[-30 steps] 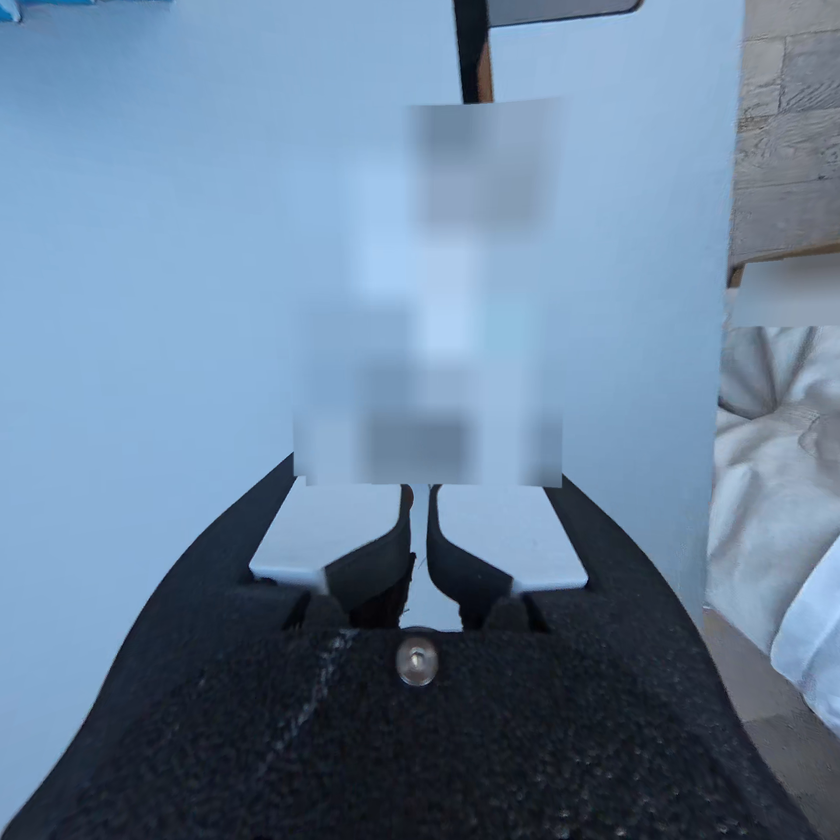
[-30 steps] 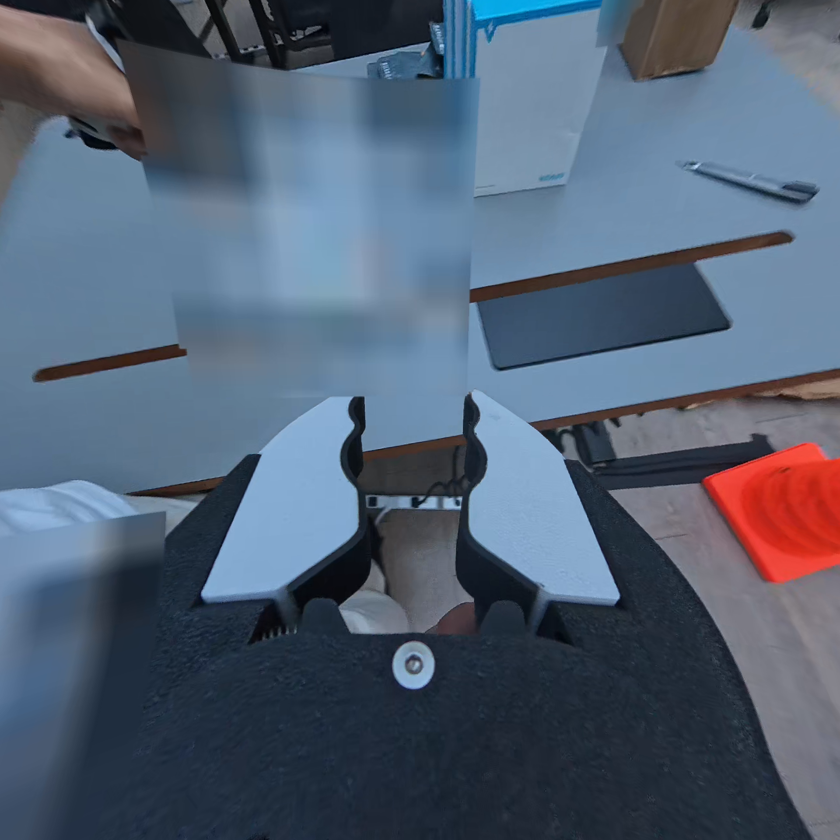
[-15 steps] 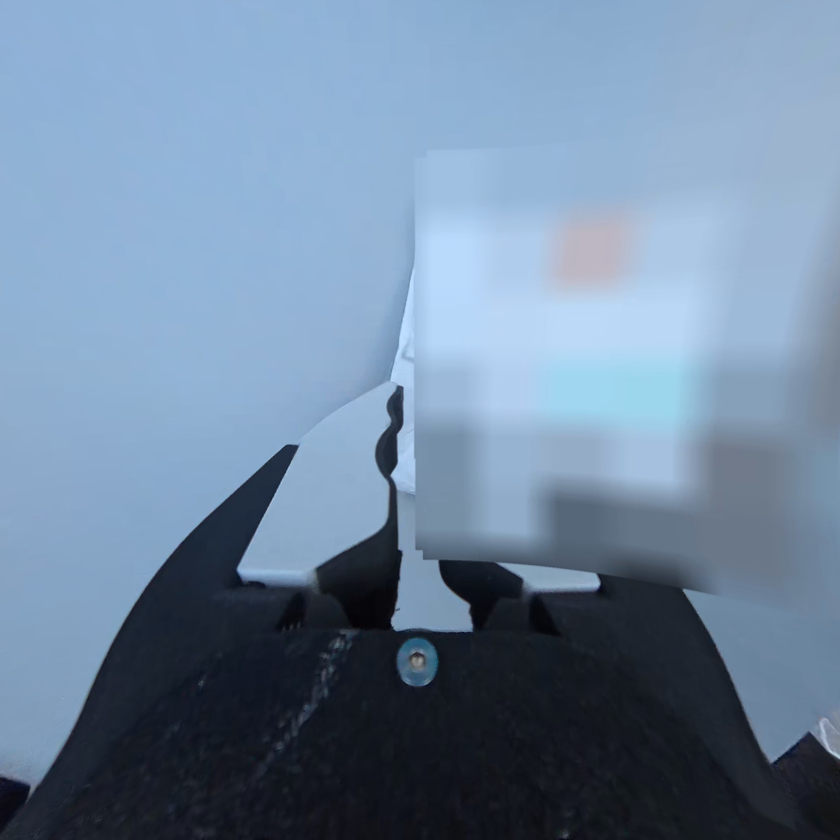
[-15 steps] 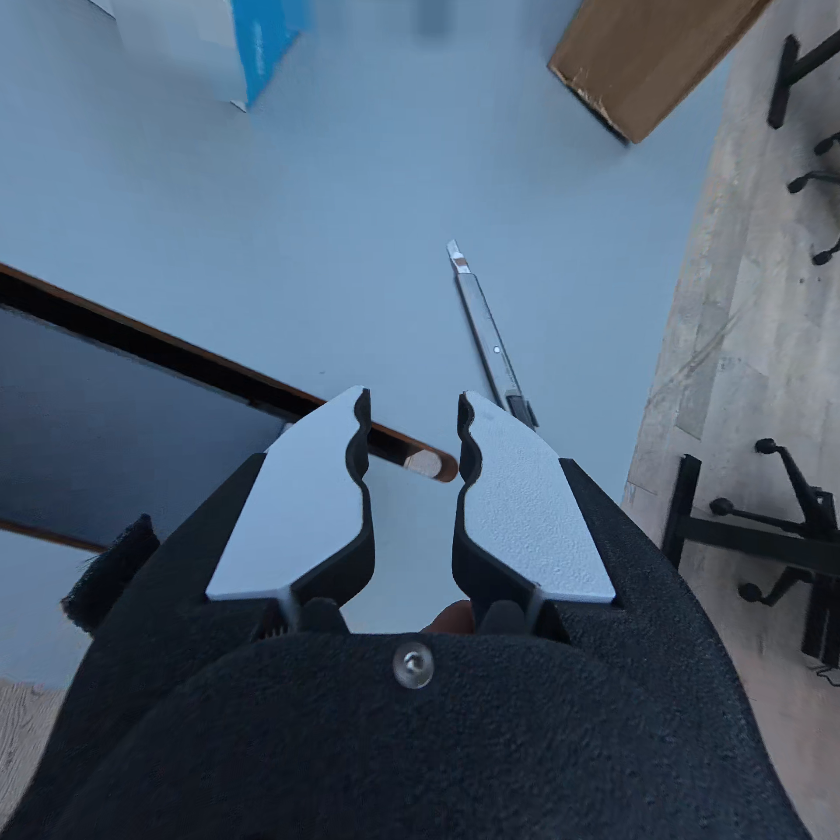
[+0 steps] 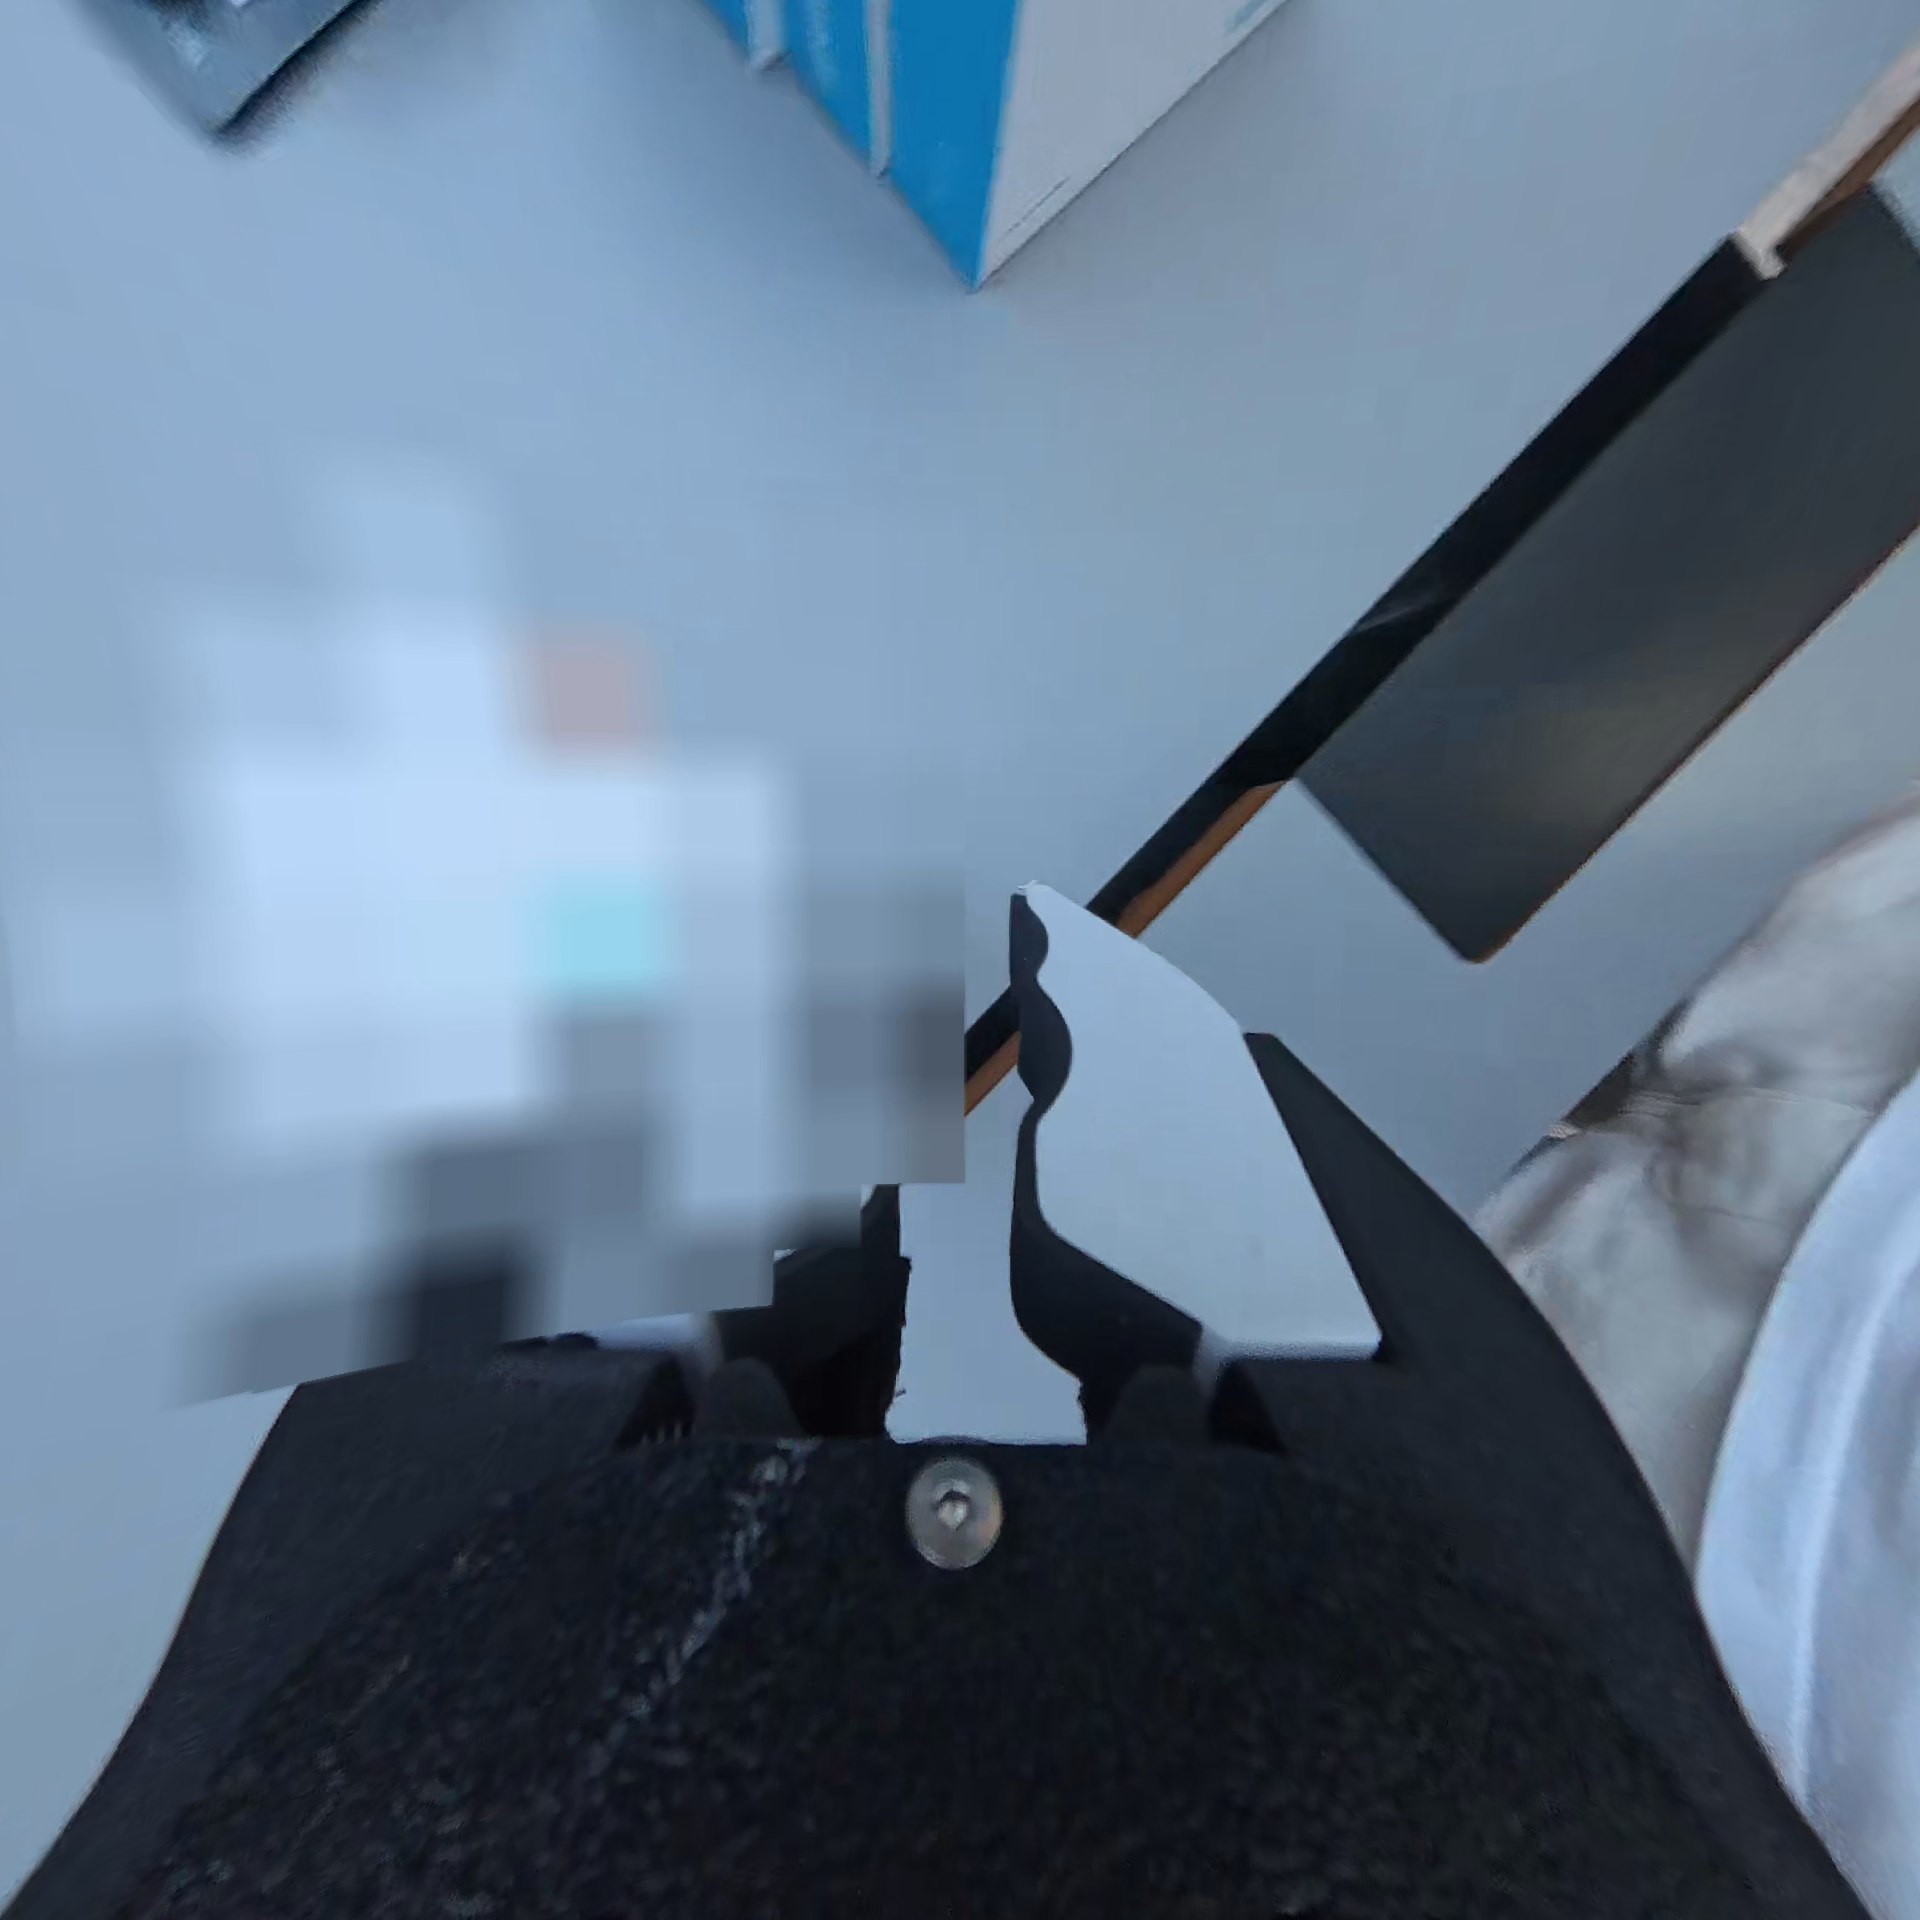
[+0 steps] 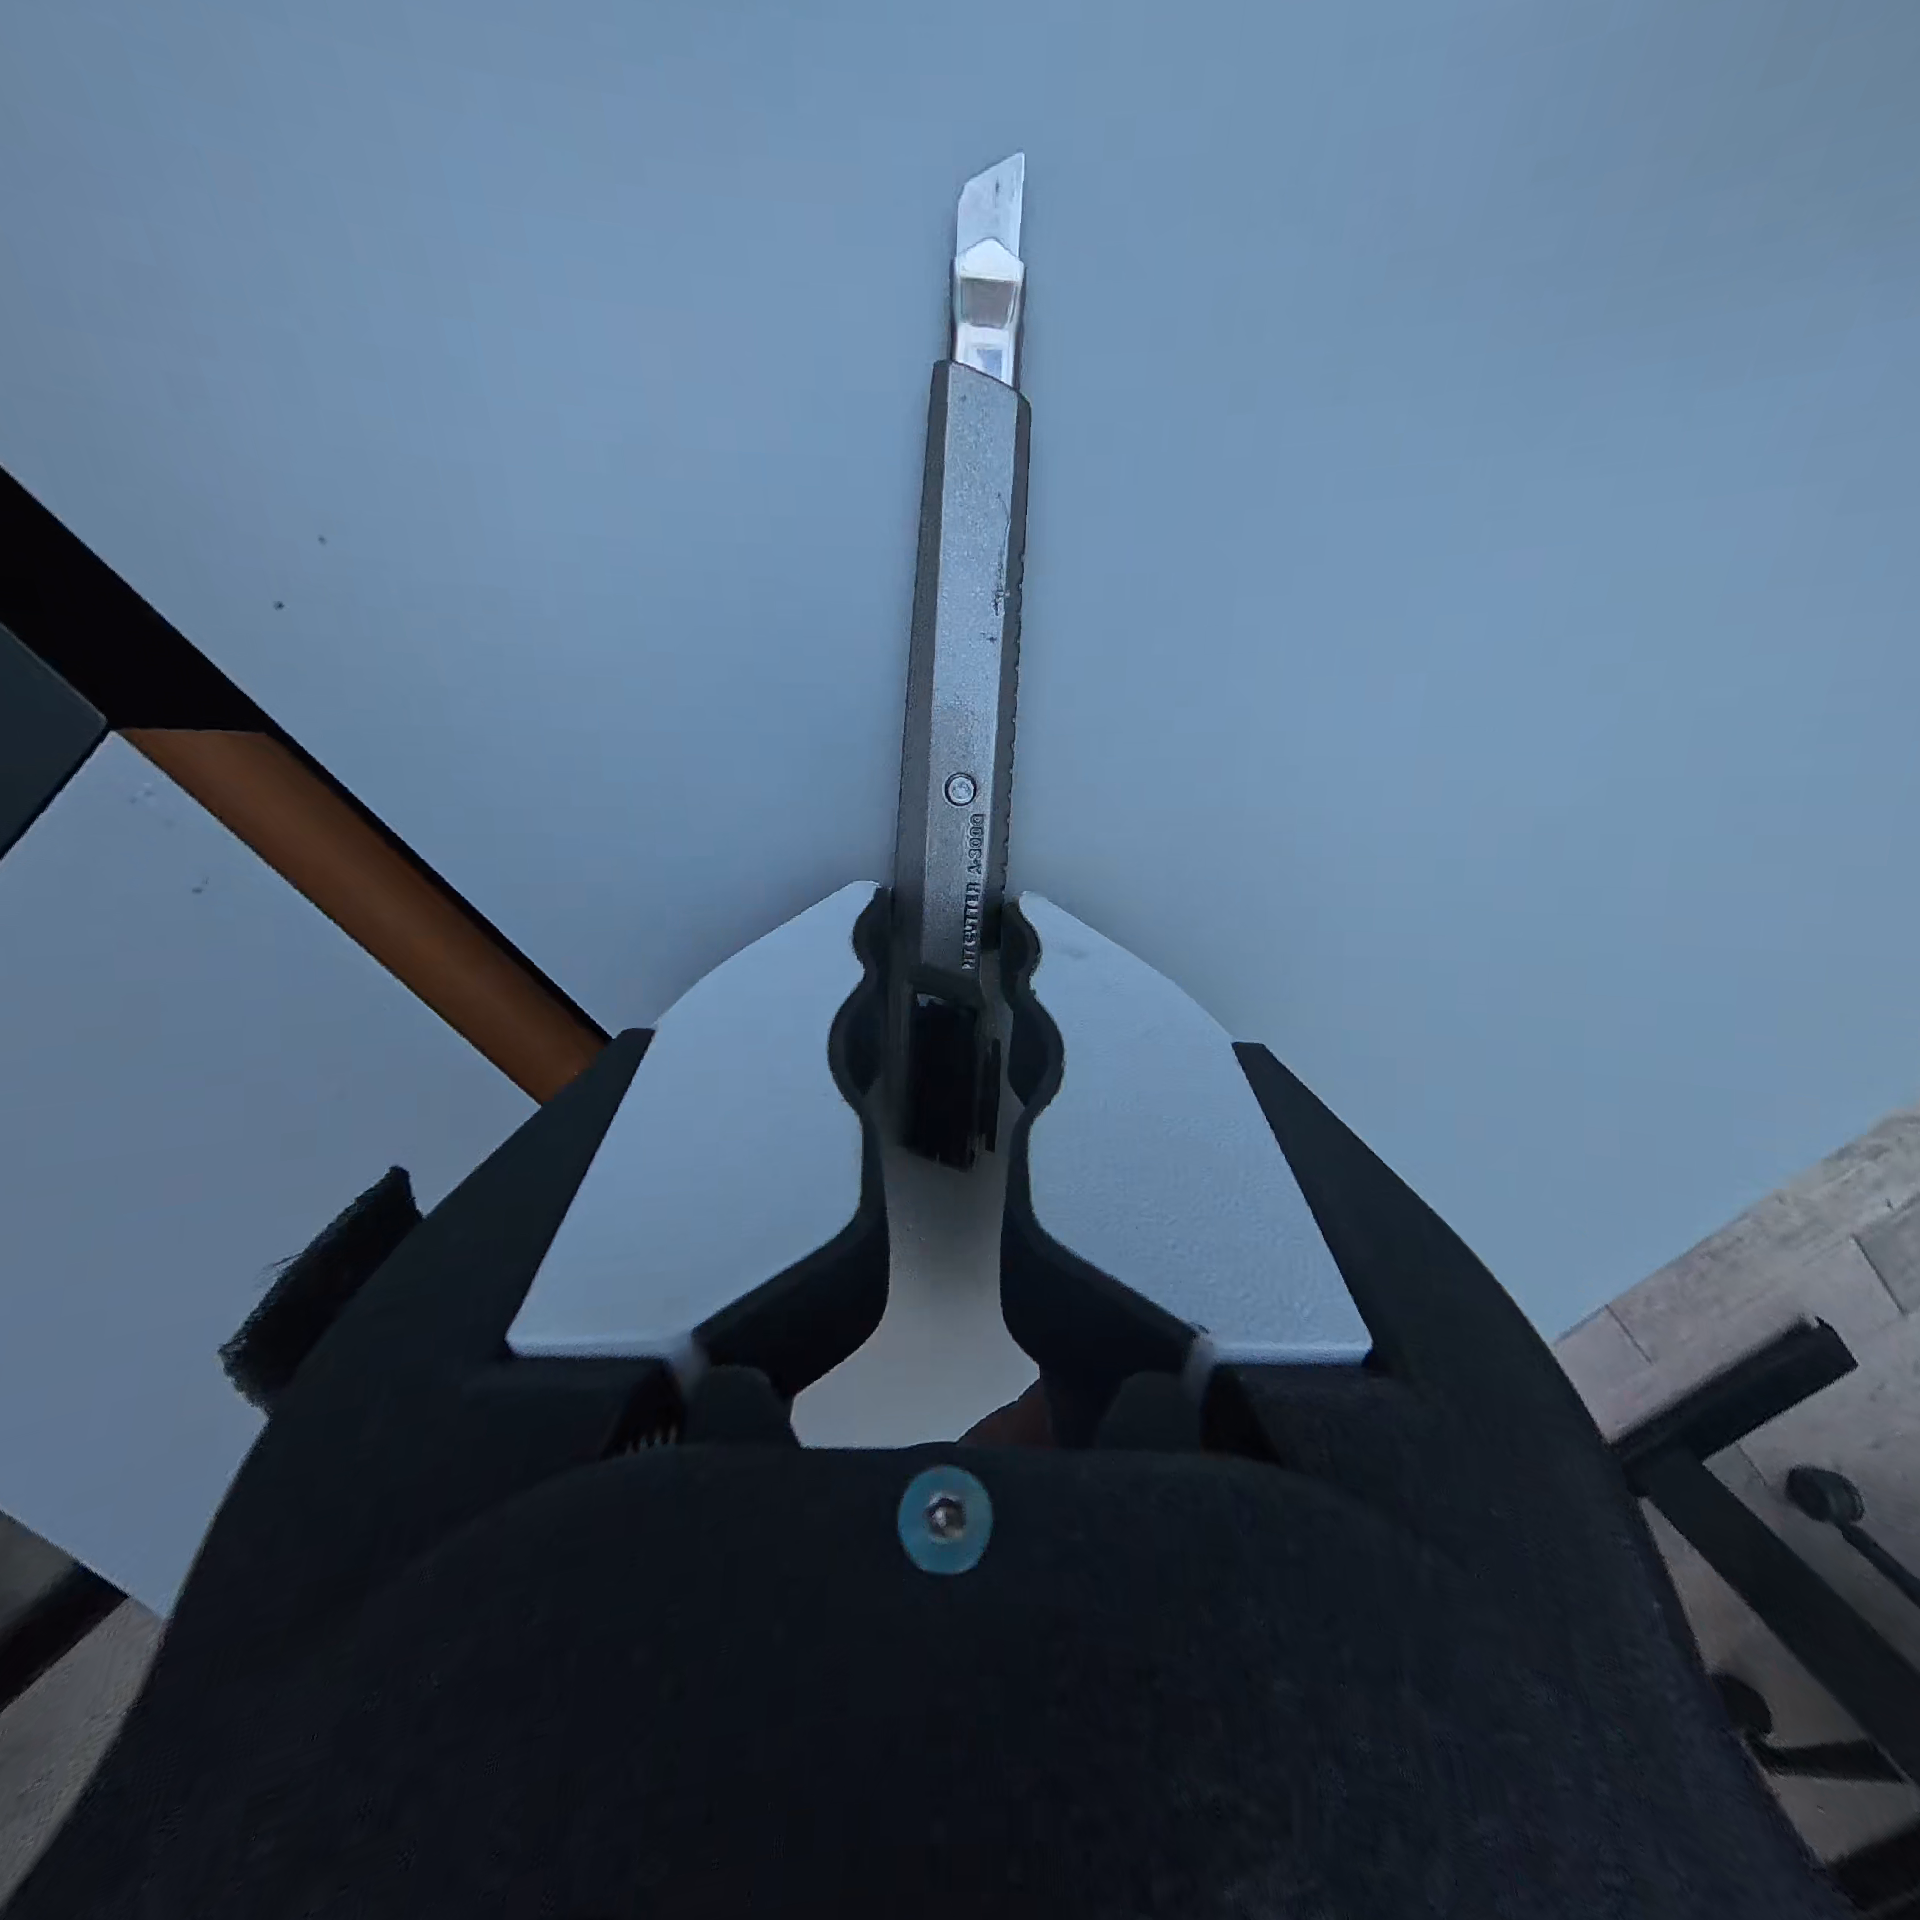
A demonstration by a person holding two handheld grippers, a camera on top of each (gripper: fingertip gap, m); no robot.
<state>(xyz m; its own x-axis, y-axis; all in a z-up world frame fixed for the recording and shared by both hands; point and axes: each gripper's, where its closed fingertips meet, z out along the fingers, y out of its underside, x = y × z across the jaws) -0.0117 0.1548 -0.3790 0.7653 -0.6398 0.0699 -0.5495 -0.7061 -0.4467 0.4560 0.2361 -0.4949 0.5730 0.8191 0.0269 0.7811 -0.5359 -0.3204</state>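
Observation:
My right gripper [image 6: 954, 914] is shut on the rear end of a silver utility knife [image 6: 971, 623]. The knife points straight away from me over the grey table [image 6: 1455, 520], with its short blade [image 6: 992, 197] out. My left gripper [image 5: 966, 935] is low over the same table. Only its right finger [image 5: 1132, 1122] shows in full; the left one is behind a blurred patch. A pale flat item [image 5: 343, 883], mostly blurred, sits just left of the fingers. I cannot tell whether it is held.
A blue and white box [image 5: 1039, 125] stands at the far side of the table. A black panel [image 5: 1610, 644] sits in a wood-edged slot [image 6: 343, 883]. White cloth [image 5: 1766, 1247] is at the right. Wood floor [image 6: 1766, 1247] and black stand legs [image 6: 1745, 1558] lie beyond the table edge. About 50 cm separates my left fingertips from my right.
My right gripper came down over the knife and closed on its rear end. My left gripper swung, so the pale item went from filling the view to the left side, with the table showing.

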